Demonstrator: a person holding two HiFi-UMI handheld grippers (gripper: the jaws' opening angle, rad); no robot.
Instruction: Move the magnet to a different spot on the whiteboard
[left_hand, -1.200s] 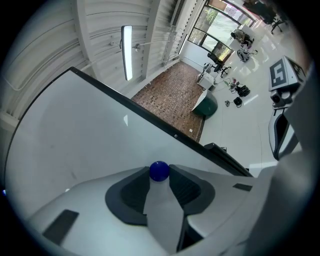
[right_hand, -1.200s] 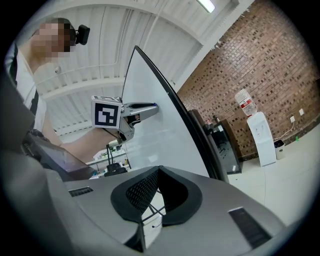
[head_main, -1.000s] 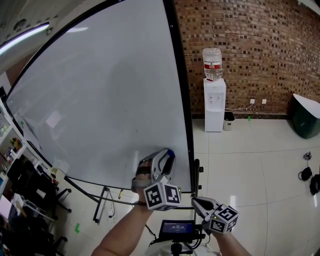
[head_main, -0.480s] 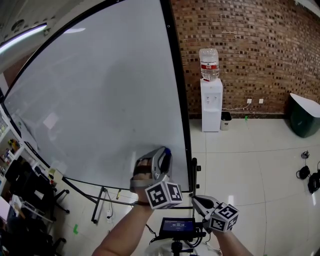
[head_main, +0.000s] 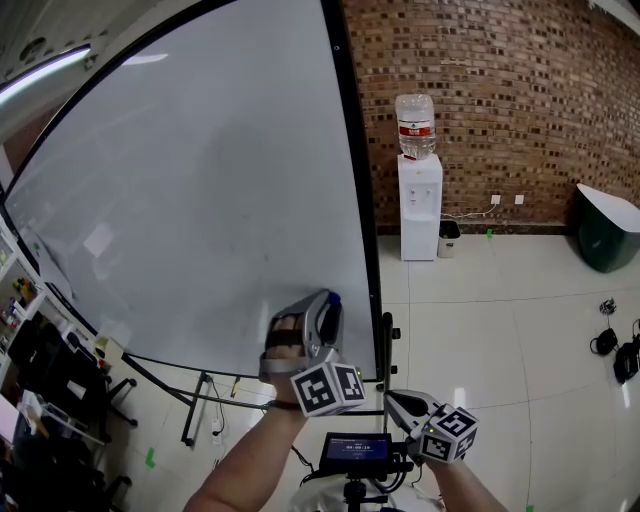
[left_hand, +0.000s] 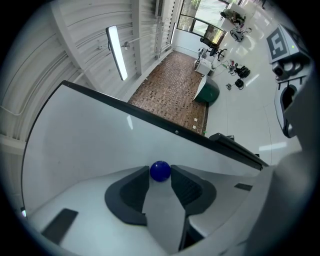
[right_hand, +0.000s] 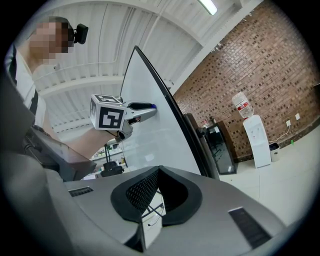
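A small blue ball magnet (left_hand: 160, 171) sits on the whiteboard (head_main: 200, 200) near its lower right corner. My left gripper (left_hand: 160, 176) points level at the board, and its jaws have just been opening. The magnet lies between the two tips, and the pads stand right beside it without clamping it. From the head view, the left gripper (head_main: 326, 306) shows blue at its tip. My right gripper (head_main: 396, 403) hangs lower right, away from the board. Its jaws (right_hand: 158, 170) are shut with nothing in them. The right gripper view also shows the left gripper (right_hand: 142, 106) against the board.
The board's black frame (head_main: 355, 200) and stand run down to the floor. A water dispenser (head_main: 419, 200) stands by the brick wall (head_main: 500, 100), and a dark green bin (head_main: 605, 235) is at the right. Cluttered desks (head_main: 40, 340) lie lower left. A small screen (head_main: 352, 455) is below me.
The head view has drifted slightly to the right. The left gripper stays at the same spot on the board's lower right, and the right gripper has not moved.
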